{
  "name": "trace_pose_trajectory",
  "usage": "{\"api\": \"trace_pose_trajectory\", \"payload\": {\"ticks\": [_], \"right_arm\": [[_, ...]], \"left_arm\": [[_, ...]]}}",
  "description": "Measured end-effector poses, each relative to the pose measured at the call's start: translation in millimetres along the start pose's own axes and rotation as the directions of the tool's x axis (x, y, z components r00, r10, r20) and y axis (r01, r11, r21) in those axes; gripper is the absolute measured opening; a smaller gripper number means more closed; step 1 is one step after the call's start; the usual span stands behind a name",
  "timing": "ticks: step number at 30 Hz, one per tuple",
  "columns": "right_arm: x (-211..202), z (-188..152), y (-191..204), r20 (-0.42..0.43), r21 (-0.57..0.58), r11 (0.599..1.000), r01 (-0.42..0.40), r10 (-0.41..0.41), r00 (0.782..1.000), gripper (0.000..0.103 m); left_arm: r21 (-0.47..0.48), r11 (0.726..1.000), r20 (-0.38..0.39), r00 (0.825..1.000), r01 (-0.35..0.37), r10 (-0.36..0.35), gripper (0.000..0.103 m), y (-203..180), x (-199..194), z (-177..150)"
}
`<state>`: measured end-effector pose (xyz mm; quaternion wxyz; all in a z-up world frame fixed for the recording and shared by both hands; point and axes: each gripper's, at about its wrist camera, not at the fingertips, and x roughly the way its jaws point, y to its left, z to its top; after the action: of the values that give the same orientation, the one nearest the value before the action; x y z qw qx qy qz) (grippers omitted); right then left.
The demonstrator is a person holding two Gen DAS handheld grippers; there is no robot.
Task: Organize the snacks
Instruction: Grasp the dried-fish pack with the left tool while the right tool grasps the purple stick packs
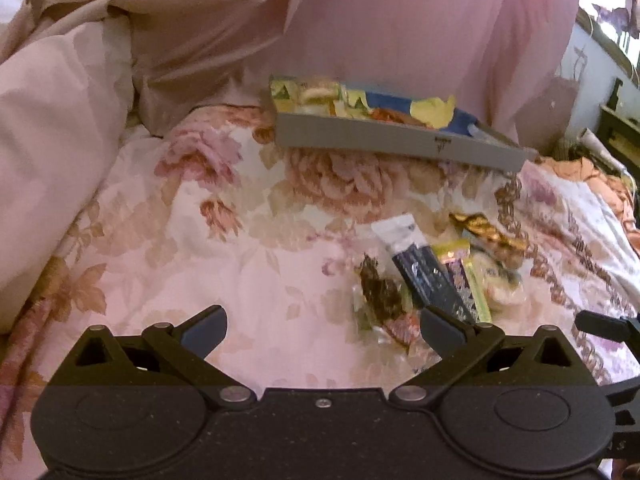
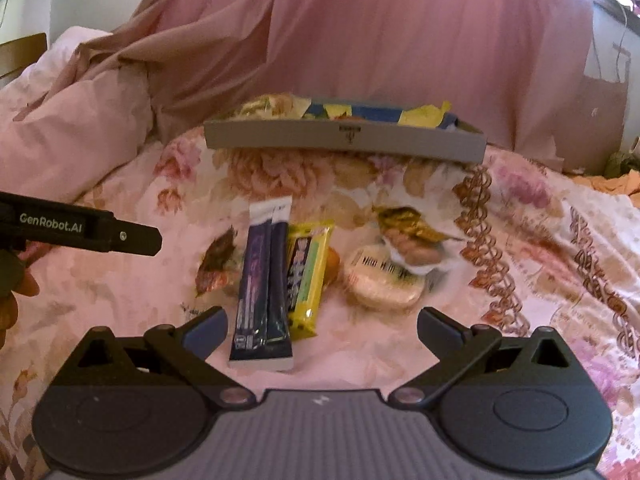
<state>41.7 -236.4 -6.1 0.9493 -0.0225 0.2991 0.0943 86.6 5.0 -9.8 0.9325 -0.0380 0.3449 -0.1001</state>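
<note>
The loose snacks lie in a small heap on the flowered bedspread point(image 2: 120, 320), directly ahead of the right hand-held gripper point(image 2: 320, 330). Nearest its fingers is the dark twin-stick sachet point(image 2: 262, 292), lying lengthwise toward the gripper; the yellow bar point(image 2: 308, 276) touches its right edge. Further right sit a round wrapped cake point(image 2: 382, 282) and, beyond it, a gold-wrapped piece point(image 2: 412, 232); a clear packet with dark contents point(image 2: 218, 262) lies left of the sachet. Both jaws of the right hand-held gripper are spread wide and hold nothing, apparently lined up on the sachet for a pickup. The left hand-held gripper point(image 1: 320, 326) is likewise released and empty, hovering just left of the heap. Beyond the heap rests the grey tray point(image 2: 280, 138), already holding several wrappers, presumably the destination.
</note>
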Motion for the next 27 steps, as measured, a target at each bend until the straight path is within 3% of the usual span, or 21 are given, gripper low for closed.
{"api": "trace_pose_trajectory", "payload": {"ticks": [13,23,27], "right_arm": [[30.1,1.2,11.3,-0.049,-0.001,1.0,-0.02,0.02,0.999,0.103],[43.3,6.9,25.4,-0.007,-0.077,0.997,-0.005,0.004,1.0,0.102],[47.5,8.3,33.3,0.014,-0.135,0.991,-0.01,0.012,1.0,0.098]], "left_arm": [[0.028,1.0,-0.074,0.997,-0.01,0.012,0.102,0.2,22.2,-5.1],[0.06,0.997,-0.067,0.997,-0.045,0.049,0.102,7.1,30.6,-1.7],[0.053,0.997,-0.066,0.996,-0.059,0.063,0.102,11.2,34.3,0.2]]}}
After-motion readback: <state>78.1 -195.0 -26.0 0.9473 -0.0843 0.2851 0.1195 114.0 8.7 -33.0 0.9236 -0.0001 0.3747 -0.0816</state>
